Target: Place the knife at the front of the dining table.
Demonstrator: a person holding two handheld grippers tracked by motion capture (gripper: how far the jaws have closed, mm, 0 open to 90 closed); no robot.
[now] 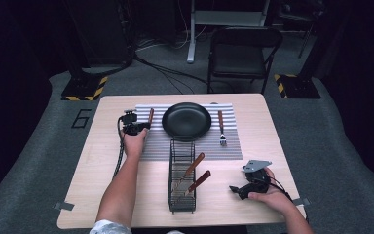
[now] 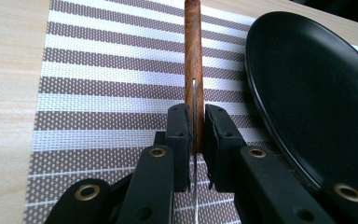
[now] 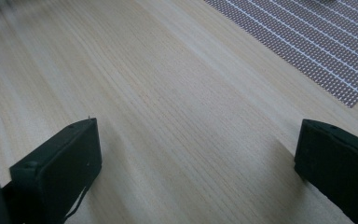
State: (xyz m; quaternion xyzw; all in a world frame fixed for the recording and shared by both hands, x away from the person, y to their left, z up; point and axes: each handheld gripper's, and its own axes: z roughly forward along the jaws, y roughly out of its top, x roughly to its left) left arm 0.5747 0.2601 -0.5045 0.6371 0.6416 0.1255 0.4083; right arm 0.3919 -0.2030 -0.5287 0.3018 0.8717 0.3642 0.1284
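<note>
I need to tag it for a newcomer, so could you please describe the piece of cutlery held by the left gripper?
On the striped placemat, look left of the black plate. There the left gripper pinches the thin blade of a wooden-handled knife. Unlike the fork right of the plate, it is gripped.

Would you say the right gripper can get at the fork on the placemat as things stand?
Probably yes. The right gripper rests on the table with its jaws open and nothing in them, and bare tabletop and placemat lie between it and the fork.
</note>
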